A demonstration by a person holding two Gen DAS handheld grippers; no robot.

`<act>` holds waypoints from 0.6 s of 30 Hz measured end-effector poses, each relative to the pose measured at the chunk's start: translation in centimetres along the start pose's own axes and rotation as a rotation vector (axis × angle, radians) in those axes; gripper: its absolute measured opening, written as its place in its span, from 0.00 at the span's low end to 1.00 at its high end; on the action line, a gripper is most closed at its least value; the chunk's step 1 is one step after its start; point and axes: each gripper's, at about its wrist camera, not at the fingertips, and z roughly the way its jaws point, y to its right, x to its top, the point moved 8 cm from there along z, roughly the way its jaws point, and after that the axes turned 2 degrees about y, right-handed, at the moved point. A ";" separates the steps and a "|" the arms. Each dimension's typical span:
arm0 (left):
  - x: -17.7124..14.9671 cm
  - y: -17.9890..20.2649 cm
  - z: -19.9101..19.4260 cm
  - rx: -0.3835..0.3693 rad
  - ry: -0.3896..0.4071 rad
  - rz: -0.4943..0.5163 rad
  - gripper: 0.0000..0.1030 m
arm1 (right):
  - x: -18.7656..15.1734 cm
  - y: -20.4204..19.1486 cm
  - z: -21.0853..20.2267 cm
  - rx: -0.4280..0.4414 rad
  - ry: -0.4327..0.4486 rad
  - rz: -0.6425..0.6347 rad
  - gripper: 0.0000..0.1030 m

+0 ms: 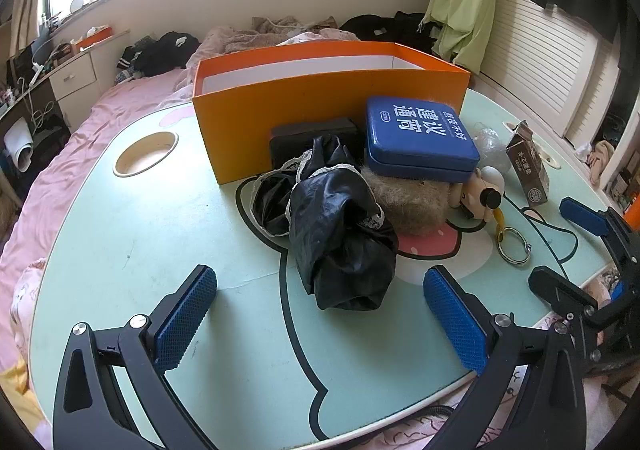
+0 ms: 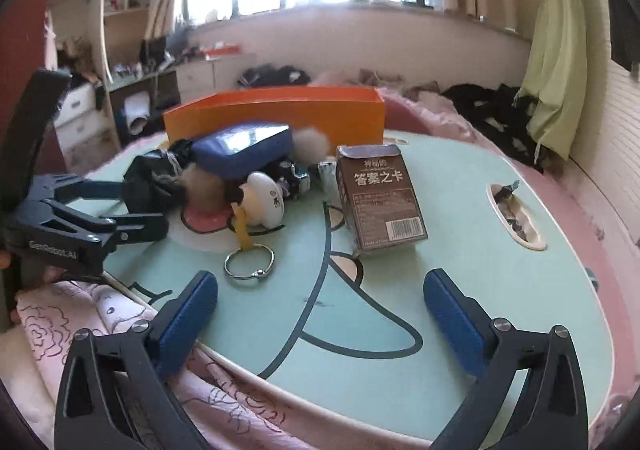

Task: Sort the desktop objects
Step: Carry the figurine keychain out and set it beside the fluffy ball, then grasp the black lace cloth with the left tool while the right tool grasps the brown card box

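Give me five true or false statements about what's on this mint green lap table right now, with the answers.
1. The blue rectangular tin lies inside the orange cardboard box. False: it rests outside, in front of the box, on the pile.
2. The brown card carton stands upright on the mint green lap table. True.
3. The left claw is shut on the crumpled black satin cloth. False: its jaws are open, empty, with the cloth ahead.
4. A silver metal ring lies on the table, attached to a yellow strap. True.
5. The right claw holds the carton. False: it is open and short of it.
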 end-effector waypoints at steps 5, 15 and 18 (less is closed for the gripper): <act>0.0 -0.1 0.0 0.000 0.000 0.000 1.00 | -0.1 0.5 0.1 0.012 0.018 -0.002 1.00; 0.0 -0.5 -0.7 0.009 0.015 -0.028 1.00 | 0.3 -0.2 0.1 0.015 0.022 -0.002 1.00; 0.0 -1.1 -1.2 -0.038 0.042 -0.078 1.00 | 0.3 -0.2 0.1 0.016 0.022 -0.002 1.00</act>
